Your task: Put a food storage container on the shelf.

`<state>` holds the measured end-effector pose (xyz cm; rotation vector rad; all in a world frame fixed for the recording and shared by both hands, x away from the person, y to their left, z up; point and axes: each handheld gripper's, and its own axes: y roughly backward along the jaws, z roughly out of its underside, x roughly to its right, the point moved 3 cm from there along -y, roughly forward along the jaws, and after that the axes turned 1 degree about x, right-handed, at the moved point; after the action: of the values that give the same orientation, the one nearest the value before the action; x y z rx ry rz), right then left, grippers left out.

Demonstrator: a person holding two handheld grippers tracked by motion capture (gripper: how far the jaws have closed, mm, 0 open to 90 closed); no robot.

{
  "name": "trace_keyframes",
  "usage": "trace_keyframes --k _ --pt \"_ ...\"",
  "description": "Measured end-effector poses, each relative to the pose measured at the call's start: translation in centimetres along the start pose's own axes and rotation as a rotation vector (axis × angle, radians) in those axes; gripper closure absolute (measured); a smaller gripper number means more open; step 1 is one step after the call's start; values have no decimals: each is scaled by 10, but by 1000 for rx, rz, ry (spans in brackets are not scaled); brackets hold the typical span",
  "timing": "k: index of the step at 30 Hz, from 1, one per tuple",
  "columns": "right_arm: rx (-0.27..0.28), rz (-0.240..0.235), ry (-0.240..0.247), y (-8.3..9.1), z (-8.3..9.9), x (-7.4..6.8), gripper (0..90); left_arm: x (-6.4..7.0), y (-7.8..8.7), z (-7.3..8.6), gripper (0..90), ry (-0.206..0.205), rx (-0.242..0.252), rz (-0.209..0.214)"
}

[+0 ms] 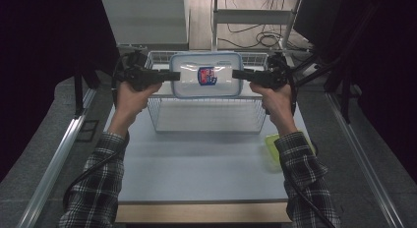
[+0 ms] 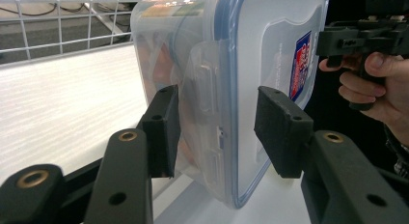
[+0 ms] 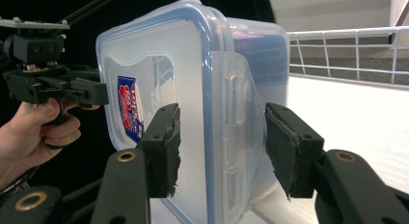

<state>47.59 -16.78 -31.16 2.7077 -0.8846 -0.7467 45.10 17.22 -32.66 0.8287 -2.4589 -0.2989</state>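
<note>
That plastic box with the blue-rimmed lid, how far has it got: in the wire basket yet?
Done: the plastic box is lidded and raised. In hand: the left gripper and right gripper flank its short ends above the wire basket; whether they pinch it is unclear. Left, probably: setting it down.

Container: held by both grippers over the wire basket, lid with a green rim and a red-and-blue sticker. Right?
Not quite: the container lid's rim is blue, not green, as the right gripper view shows. The rest holds: left gripper and right gripper at its ends, over the wire basket, sticker on top.
</note>
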Motion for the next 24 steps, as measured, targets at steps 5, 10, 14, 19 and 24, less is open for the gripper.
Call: trace_keyframes --k 5,10,14,19,24 --pt "5 7 -12 -3 0 5 485 -1 -3 -2 517 -4 12 -17" --pt "6 14 -16 -4 1 7 479 -1 -6 -1 497 -15 35 -30" --pt "5 30 -5 -4 0 6 476 -1 -6 0 491 -13 45 -29" --pt "3 39 7 -4 0 5 475 -2 -9 1 465 -26 31 -43" --pt "6 58 8 -7 1 7 462 -5 -13 4 438 -10 26 -43"
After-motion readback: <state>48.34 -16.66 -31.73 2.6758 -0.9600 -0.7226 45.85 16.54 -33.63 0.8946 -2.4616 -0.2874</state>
